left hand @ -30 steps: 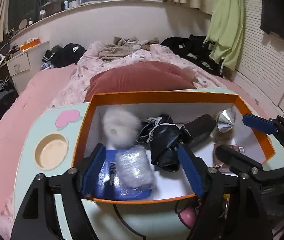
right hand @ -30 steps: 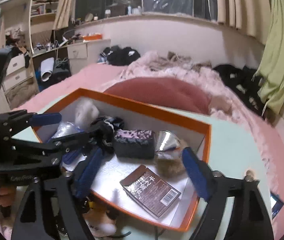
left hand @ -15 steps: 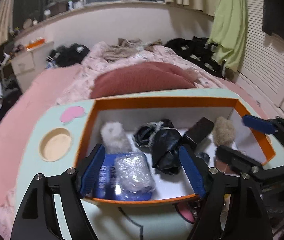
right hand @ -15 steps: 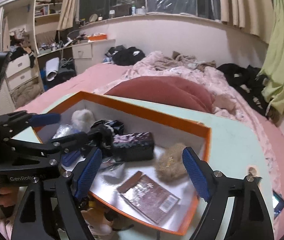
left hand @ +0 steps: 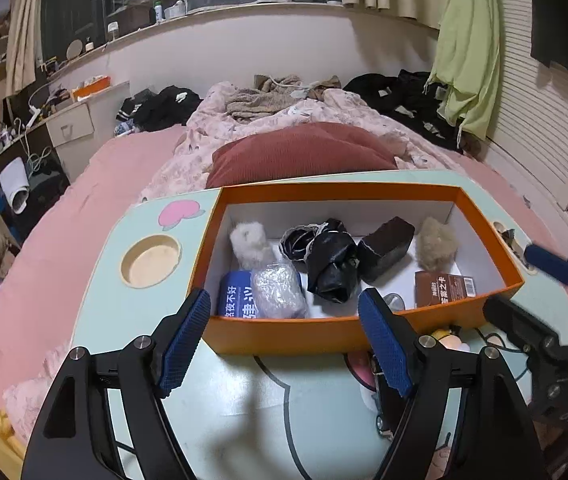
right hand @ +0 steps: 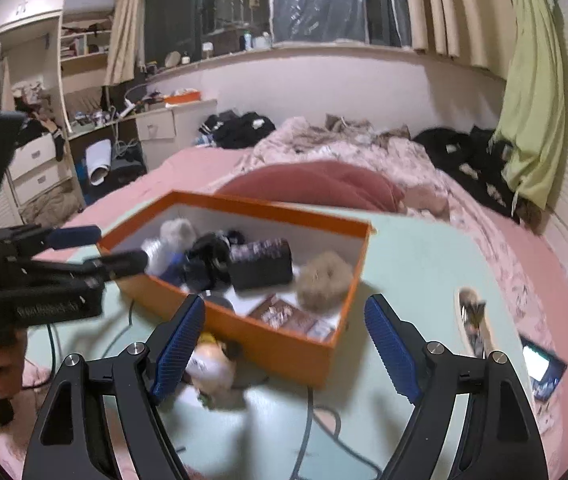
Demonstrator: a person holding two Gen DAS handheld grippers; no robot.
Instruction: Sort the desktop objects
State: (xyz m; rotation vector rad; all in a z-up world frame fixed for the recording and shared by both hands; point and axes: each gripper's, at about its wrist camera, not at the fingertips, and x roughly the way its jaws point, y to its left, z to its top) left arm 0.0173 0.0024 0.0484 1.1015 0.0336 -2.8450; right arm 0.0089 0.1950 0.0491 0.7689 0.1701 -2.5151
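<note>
A: Left gripper (left hand: 286,338) status?
B: Jaws apart, nothing between the pads. It hangs over the mint lap table (left hand: 220,404), just short of the near wall of the orange box (left hand: 284,334).

A: Right gripper (right hand: 284,344)?
B: Also spread wide, empty. It sits off the box's near corner. A small yellow and white toy (right hand: 210,362) lies on the table just beside its left finger, close against the box wall. View is blurred, so I can't tell what the toy is.

A: Box contents, near to far?
B: Front left: a blue packet (left hand: 238,296) with a clear plastic wrapped bundle (left hand: 278,290) on top of it. Front right: a brown card pack (left hand: 444,288) lying flat. Middle: a crumpled black bag (left hand: 330,266) and a dark brown pouch (left hand: 386,246) touching it. Back: a white fluffy pom-pom (left hand: 250,240) on the left, a black scrunchie (left hand: 298,240), and a tan fluffy pom-pom (left hand: 436,242) on the right.

A: Anything else on the table?
B: A round cup recess (left hand: 150,256) left of the box and a pink heart print (left hand: 180,212) beyond it. A phone (right hand: 542,370) with a lit screen lies off the table's right edge, on the bed.

A: Beyond the table?
B: A red cushion (left hand: 304,152) right behind it, then a rumpled pink blanket (left hand: 284,110) and dark clothes near the wall.
</note>
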